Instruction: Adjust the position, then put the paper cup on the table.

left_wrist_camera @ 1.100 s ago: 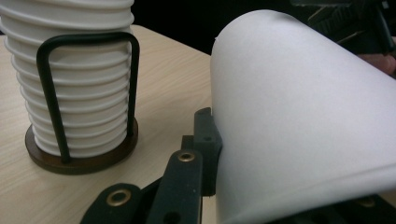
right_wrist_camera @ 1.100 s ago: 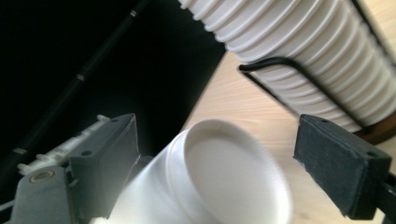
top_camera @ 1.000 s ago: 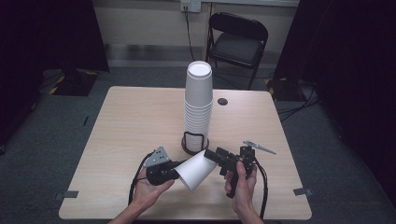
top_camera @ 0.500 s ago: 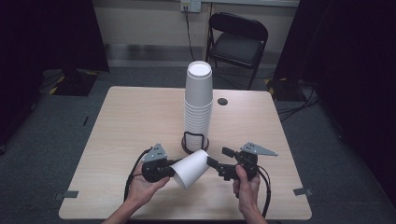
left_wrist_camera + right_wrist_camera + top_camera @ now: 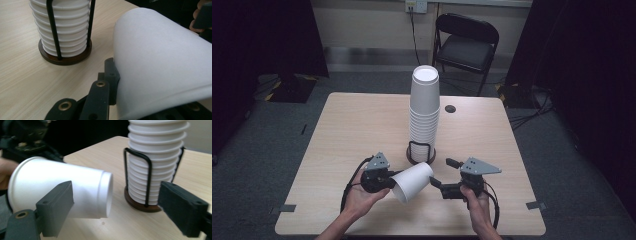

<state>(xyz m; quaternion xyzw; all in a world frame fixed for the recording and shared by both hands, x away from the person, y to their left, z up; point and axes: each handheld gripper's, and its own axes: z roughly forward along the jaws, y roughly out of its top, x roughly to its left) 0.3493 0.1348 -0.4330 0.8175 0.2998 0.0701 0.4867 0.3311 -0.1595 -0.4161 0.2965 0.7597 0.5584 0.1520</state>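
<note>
The right gripper (image 5: 438,172) had drawn back, jaws spread, leaving the white foam cup (image 5: 412,181) pinched by the left gripper (image 5: 388,181) alone, likely handed over for stacking.

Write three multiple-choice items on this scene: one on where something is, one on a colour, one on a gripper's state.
1. Where does the cup stack stand?
A. in a black wire holder
B. on the chair
C. on the floor

2. What colour is the single cup?
A. red
B. white
C. blue

3. How is the right hand-held gripper?
A. shut on the cup
B. open
C. shut on the holder

Answers: 1 A, wire loops rise around the stack's base. 2 B, it is plain white. 3 B, its jaws stand wide apart while the left hand-held gripper clamps the cup's rim.
</note>
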